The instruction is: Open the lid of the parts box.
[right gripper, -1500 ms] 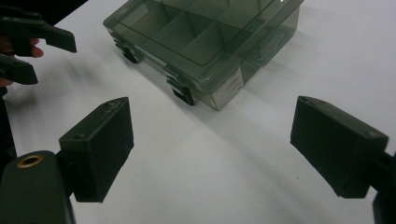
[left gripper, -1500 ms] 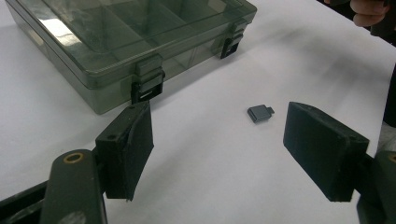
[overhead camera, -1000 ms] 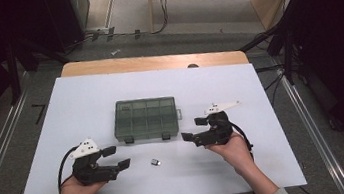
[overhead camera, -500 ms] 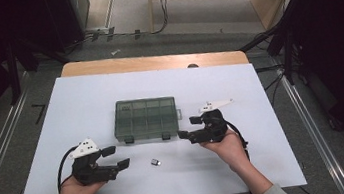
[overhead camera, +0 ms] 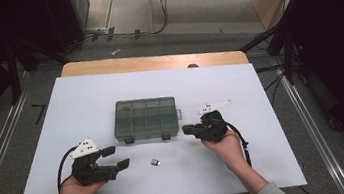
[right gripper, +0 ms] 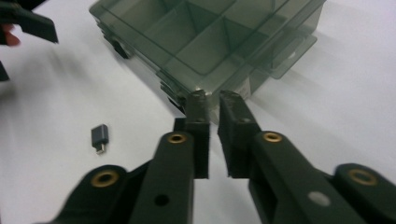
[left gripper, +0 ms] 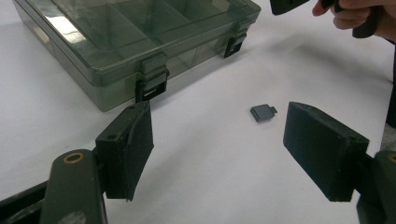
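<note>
A smoky-green clear compartment box (overhead camera: 146,119) lies closed in the middle of the white table, its two latches facing me. A small grey adapter (overhead camera: 155,162) lies in front of it. My left gripper (overhead camera: 116,157) rests at the near left, open, with the adapter (left gripper: 263,112) ahead between its wide jaws and untouched. My right gripper (overhead camera: 187,129) points left at the box's front right corner. Its jaws have just been closing and are shut with nothing between them; the tips (right gripper: 214,100) sit right at the box (right gripper: 210,37) by a latch.
The white table top (overhead camera: 269,165) ends in a wooden strip (overhead camera: 155,63) at the far side. Metal rails run along the floor at both sides. Cables trail from both grippers toward me.
The right gripper's jaws have gone from wide open to shut, and the hand has edged left toward the box's front right corner. The left gripper has stayed still.
</note>
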`<state>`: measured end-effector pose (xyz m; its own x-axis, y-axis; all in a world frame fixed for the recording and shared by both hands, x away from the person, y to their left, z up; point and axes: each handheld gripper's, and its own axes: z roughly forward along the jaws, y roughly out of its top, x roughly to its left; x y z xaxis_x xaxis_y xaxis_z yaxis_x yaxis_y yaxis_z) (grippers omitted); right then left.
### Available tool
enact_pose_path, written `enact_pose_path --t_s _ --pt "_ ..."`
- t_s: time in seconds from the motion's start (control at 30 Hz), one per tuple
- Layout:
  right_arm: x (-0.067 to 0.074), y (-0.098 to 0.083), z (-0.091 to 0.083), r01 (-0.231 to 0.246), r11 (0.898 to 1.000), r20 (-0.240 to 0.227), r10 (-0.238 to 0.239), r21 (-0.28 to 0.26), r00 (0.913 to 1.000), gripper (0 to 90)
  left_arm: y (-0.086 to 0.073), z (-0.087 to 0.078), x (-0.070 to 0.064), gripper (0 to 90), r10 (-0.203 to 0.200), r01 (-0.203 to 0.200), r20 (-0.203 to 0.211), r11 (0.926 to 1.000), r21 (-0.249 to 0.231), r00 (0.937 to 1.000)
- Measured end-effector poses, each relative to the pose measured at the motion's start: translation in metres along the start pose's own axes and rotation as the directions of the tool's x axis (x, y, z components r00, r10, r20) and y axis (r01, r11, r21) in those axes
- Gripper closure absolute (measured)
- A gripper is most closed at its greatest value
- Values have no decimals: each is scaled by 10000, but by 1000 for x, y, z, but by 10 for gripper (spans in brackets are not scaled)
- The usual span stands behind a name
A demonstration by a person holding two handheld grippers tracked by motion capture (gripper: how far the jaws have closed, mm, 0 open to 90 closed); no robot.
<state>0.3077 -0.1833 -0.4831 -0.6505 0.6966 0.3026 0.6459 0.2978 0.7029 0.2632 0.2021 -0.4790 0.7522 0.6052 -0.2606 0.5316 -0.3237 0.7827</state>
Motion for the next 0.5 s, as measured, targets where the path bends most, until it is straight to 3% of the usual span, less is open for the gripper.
enact_pose_path --t_s 0.5 --pt "-5 -7 15 -218 9993 3 218 318 9998 876 0 0 0 241 1 -1 7 10000 14 10000"
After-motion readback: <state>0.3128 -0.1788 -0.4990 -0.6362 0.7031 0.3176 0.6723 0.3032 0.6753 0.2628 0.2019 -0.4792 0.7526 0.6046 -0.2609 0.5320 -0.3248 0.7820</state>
